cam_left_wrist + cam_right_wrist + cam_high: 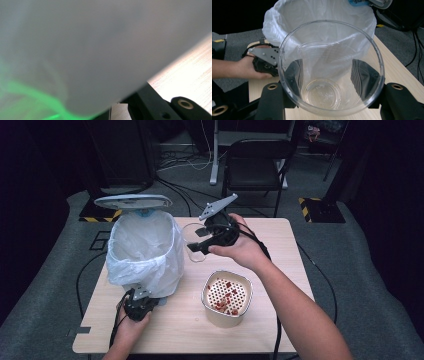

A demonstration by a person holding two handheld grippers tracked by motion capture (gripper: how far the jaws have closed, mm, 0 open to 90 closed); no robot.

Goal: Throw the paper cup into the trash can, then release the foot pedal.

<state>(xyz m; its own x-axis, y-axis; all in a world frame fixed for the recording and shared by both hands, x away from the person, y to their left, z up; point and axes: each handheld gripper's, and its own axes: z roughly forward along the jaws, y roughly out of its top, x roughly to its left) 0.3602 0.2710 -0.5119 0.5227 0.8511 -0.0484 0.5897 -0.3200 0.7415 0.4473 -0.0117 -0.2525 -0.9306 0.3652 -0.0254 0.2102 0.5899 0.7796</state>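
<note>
The right gripper [200, 242] holds a clear plastic cup [194, 241], its jaws partly closed and pressed on the cup's two sides, as the right gripper view shows through the wall of the cup [329, 72]. The cup lies tipped on its side in the high view, its long axis running roughly from 3 o'clock to 9 o'clock, with the mouth towards the bin. The bin [145, 251], lined with a white bag, stands just beside the cup at 9 o'clock, its lid [133, 201] raised at the far rim. So the coming move likely turns on carrying the cup's mouth over the near rim of the bag, which sits about level with it.

The left gripper [138, 307] is closed at the bin's foot at 6 o'clock, apparently steadying it; whether it grips anything cannot be told. A strainer pot [226, 298] with red bits stands at 5 o'clock of the cup, well clear. The table [280, 270] has open room on its right side.
</note>
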